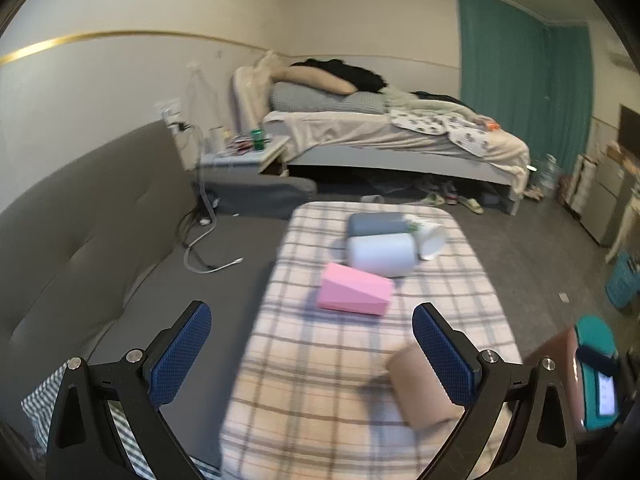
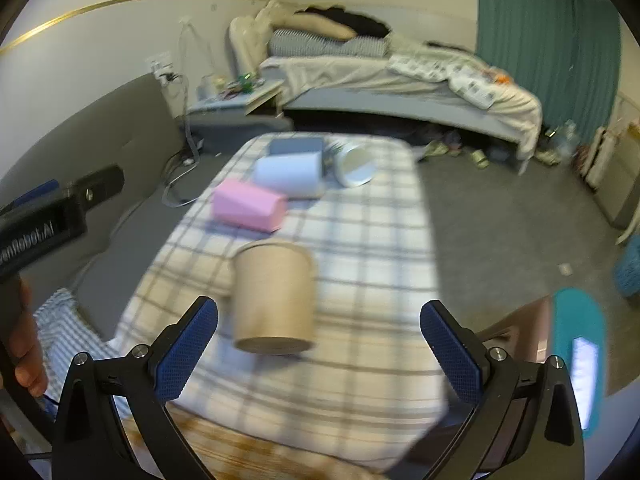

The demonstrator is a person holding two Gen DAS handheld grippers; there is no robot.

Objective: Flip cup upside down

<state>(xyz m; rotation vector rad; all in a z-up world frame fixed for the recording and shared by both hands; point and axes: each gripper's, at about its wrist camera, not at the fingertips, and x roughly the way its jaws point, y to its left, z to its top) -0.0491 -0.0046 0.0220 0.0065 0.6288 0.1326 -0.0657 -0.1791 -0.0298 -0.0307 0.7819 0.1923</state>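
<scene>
Two tools hover low over the near end of the plaid-covered table, both level and aimed far. Right tool gapes wide, empty, with the brown paper cup lying between and just beyond its fingers, apart from both. Left tool also wide open, empty; cup near its right finger. Pink block farther off.
</scene>
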